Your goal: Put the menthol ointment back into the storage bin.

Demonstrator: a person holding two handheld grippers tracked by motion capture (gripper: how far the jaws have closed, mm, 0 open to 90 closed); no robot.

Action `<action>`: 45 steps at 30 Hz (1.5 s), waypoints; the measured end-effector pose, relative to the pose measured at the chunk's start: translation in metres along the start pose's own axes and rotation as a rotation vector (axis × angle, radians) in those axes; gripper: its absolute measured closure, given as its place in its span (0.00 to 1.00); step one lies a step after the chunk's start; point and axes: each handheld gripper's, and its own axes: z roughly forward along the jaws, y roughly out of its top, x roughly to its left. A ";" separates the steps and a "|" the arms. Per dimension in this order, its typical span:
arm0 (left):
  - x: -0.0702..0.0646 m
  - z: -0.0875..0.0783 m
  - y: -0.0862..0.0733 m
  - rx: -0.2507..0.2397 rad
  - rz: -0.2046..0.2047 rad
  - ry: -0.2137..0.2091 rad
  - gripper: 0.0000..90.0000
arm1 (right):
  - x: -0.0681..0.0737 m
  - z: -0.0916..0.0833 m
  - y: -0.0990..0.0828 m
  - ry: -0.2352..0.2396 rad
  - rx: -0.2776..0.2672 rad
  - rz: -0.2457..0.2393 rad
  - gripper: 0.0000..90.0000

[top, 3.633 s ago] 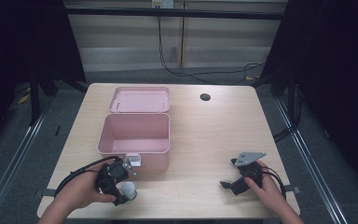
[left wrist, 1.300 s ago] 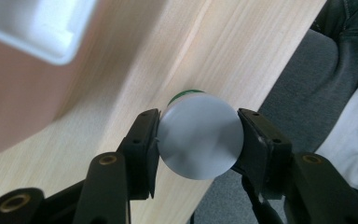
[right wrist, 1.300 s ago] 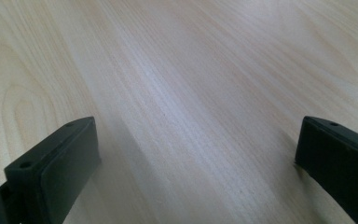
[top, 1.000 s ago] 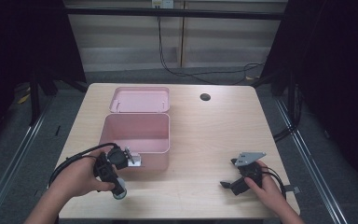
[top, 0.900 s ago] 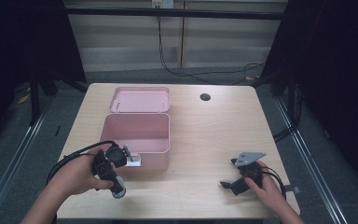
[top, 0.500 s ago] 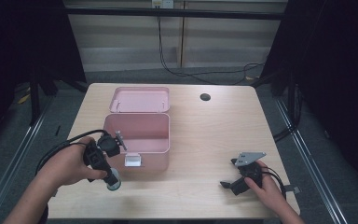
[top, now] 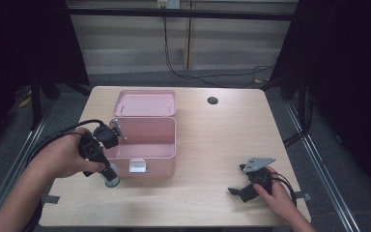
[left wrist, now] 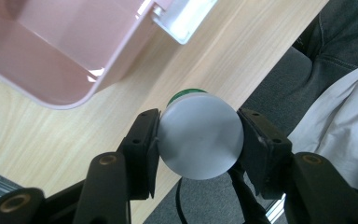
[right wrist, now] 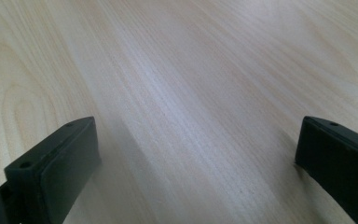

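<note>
1. We hold a jar [left wrist: 199,141] in the left gripper [left wrist: 198,140], low centre of its view: round white base, green rim behind.
2. Our right gripper [right wrist: 196,163] gapes wide over the table [right wrist: 205,70].
3. A pink box [left wrist: 51,51] lies upper left.

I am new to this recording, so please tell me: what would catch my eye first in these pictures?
First, the open pink box in the middle of the wooden table, with its lid laid back behind it. Next, the left gripper, shut on a small round white-based container just beside the box's front corner. The right gripper rests open on bare wood at the right.
</note>
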 end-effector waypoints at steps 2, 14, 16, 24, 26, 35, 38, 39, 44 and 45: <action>0.002 -0.004 0.001 0.006 0.003 0.001 0.56 | 0.000 0.000 0.000 0.000 0.000 0.000 0.00; 0.021 -0.019 0.008 -0.032 -0.088 0.005 0.56 | 0.000 0.000 0.000 0.001 0.001 0.000 0.00; 0.024 -0.020 0.011 -0.038 -0.102 0.010 0.56 | 0.000 0.000 0.000 0.001 0.002 0.000 0.00; 0.032 -0.026 0.021 -0.050 -0.158 0.016 0.56 | 0.000 0.000 0.000 0.000 0.001 0.000 0.00; 0.035 -0.029 0.024 -0.054 -0.163 0.021 0.56 | 0.000 0.000 0.000 0.001 0.002 0.000 0.00; 0.040 -0.036 0.040 -0.059 -0.171 0.045 0.56 | 0.000 0.000 0.000 0.001 0.001 0.000 0.00; 0.042 -0.037 0.046 -0.065 -0.180 0.048 0.56 | 0.000 0.000 0.000 0.000 0.001 -0.001 0.00; 0.043 -0.037 0.048 -0.068 -0.181 0.045 0.56 | 0.000 0.000 0.000 0.000 0.001 0.000 0.00; 0.045 -0.035 0.055 -0.071 -0.181 0.058 0.56 | 0.000 0.000 0.000 0.001 0.001 0.000 0.00; 0.046 -0.033 0.057 -0.070 -0.181 0.062 0.56 | 0.000 0.000 0.000 0.001 0.002 0.000 0.00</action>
